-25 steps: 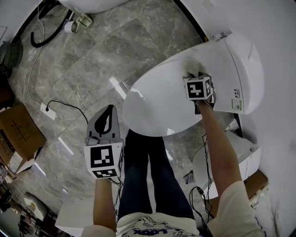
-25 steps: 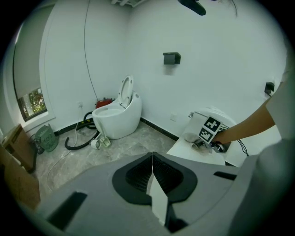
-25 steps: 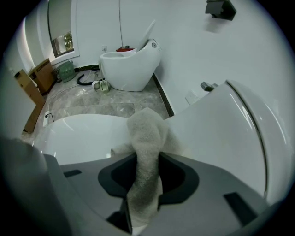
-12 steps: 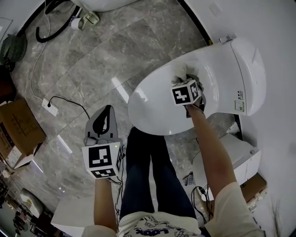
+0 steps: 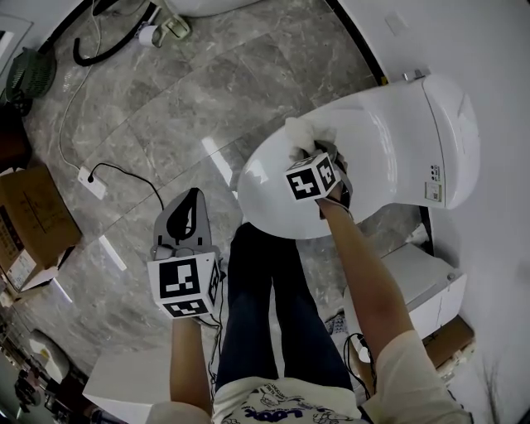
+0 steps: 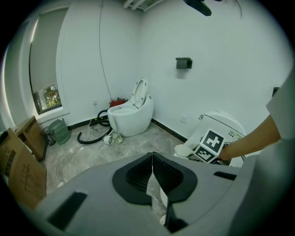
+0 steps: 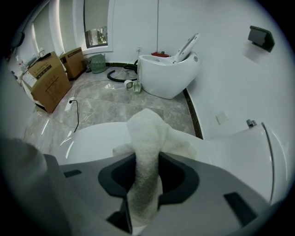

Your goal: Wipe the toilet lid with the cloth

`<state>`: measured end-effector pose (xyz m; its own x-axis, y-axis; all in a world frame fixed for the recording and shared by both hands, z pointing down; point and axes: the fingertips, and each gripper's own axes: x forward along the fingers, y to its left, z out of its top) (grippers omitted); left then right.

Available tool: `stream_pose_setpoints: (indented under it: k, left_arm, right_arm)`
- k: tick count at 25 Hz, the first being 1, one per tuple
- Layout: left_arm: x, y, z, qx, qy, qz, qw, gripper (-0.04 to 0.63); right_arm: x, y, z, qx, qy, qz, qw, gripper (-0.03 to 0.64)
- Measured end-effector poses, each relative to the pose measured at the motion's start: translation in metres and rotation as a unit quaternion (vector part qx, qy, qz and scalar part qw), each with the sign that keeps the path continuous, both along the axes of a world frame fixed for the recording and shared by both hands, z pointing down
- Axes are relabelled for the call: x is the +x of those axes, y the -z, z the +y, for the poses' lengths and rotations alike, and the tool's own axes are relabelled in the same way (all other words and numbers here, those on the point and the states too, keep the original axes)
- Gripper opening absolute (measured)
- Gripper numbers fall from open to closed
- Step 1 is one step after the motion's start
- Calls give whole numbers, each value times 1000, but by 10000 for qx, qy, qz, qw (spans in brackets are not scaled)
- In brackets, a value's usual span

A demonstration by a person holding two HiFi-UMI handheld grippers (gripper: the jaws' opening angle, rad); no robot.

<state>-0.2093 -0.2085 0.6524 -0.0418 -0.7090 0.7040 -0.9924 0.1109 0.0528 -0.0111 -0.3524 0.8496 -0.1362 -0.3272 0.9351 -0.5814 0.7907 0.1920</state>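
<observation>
- The right hand-held gripper [image 7: 146,182] is clamped on the white cloth [image 7: 146,131], which rests on the closed toilet lid [image 5: 269,195].
- The left hand-held gripper [image 6: 152,170] is above the marble floor [image 5: 166,116], jaws together and empty.

The marker cube [image 5: 312,176] of the right gripper [image 7: 146,175] sits over the toilet lid [image 5: 269,199]. It covers the jaws and most of the cloth [image 5: 300,135], so only a white end shows past it. In the right gripper view, the gripper's grey body hides the cloth's lower end and the near part of the lid. Behind the lid, the label [image 5: 434,184] on the tank [image 5: 443,116] is too small to read. Well apart from the lid, a second toilet [image 5: 199,5] is cut off by the top edge.
</observation>
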Motion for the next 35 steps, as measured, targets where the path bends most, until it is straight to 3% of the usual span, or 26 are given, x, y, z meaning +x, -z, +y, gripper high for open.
stream_pose_setpoints:
  k: [18,35]
  left_arm:
    - [-25,6,34,45,407,-26,9992,9]
    - [-44,8,58,77,609,-135,9980,9]
  right_arm:
    - [-63,-4,82,-259,670,-274,9970,114]
    - [-100,-8,174,-751,1500,-512,9845,114]
